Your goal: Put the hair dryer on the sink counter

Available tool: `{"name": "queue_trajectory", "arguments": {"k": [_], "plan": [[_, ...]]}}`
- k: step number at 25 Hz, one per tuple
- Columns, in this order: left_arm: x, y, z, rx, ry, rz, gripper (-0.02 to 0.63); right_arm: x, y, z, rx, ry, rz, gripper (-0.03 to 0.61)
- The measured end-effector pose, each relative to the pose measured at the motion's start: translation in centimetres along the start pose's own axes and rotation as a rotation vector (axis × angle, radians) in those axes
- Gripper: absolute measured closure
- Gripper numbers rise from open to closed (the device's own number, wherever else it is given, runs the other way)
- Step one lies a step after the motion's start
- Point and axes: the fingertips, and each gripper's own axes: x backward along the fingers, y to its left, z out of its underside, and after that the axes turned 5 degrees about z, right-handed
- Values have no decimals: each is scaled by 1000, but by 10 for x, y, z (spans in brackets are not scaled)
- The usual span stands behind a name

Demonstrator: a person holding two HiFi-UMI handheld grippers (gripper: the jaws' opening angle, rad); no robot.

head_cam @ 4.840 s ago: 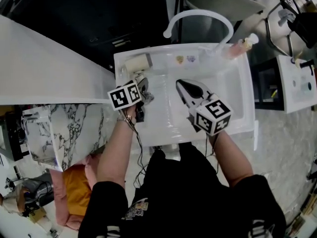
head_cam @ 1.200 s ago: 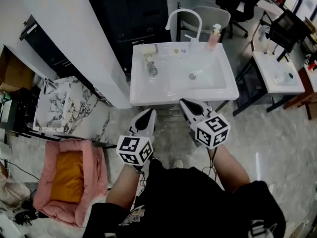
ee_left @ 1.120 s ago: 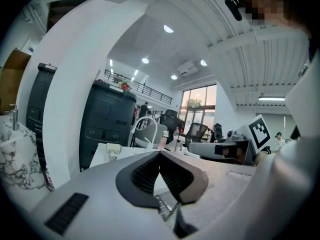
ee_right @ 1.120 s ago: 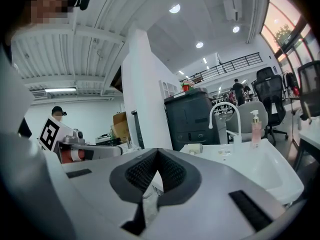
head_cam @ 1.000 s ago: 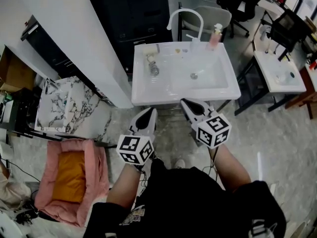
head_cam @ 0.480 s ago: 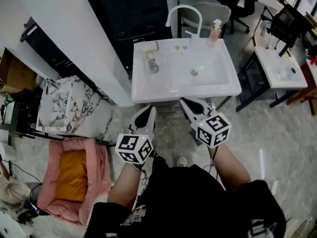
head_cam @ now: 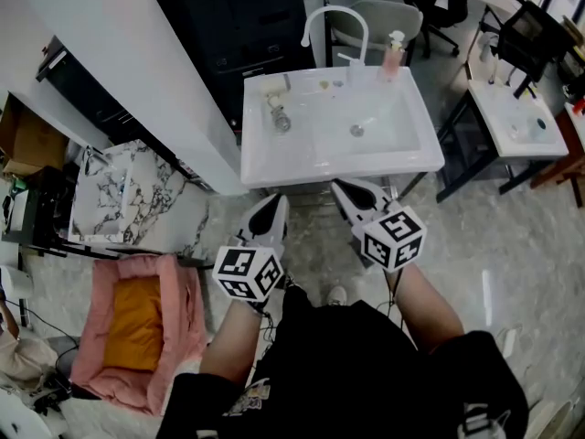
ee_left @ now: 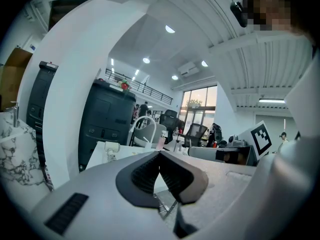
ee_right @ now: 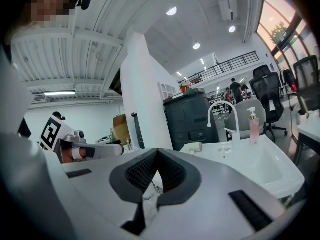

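The hair dryer (head_cam: 276, 108), cream with a metal nozzle, lies on the left part of the white sink counter (head_cam: 274, 158), beside the basin. It also shows small in the left gripper view (ee_left: 111, 147) and the right gripper view (ee_right: 195, 147). Both grippers hang over the floor in front of the sink, well short of it. My left gripper (head_cam: 271, 210) is shut and empty, its pads meeting at the tip (ee_left: 160, 154). My right gripper (head_cam: 345, 190) is likewise shut with nothing in it (ee_right: 157, 151).
A curved white faucet (head_cam: 334, 26) and a pink soap bottle (head_cam: 394, 55) stand at the sink's back edge. A white partition (head_cam: 137, 62) and a marbled cabinet (head_cam: 119, 199) are to the left, a pink pet bed (head_cam: 137, 337) lower left, another small washstand (head_cam: 521, 122) at the right.
Earlier both grippers were over the sink, the left one at the hair dryer. They have since drawn back from it; the dryer stays on the counter. Over the last second nothing has moved noticeably.
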Motion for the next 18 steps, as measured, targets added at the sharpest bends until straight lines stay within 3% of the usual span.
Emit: {"name": "queue_trajectory", "arguments": {"k": [18], "plan": [[-2,-9,1,-2,4,-7,611,9,-5,-2,0,1,-5,580]]}}
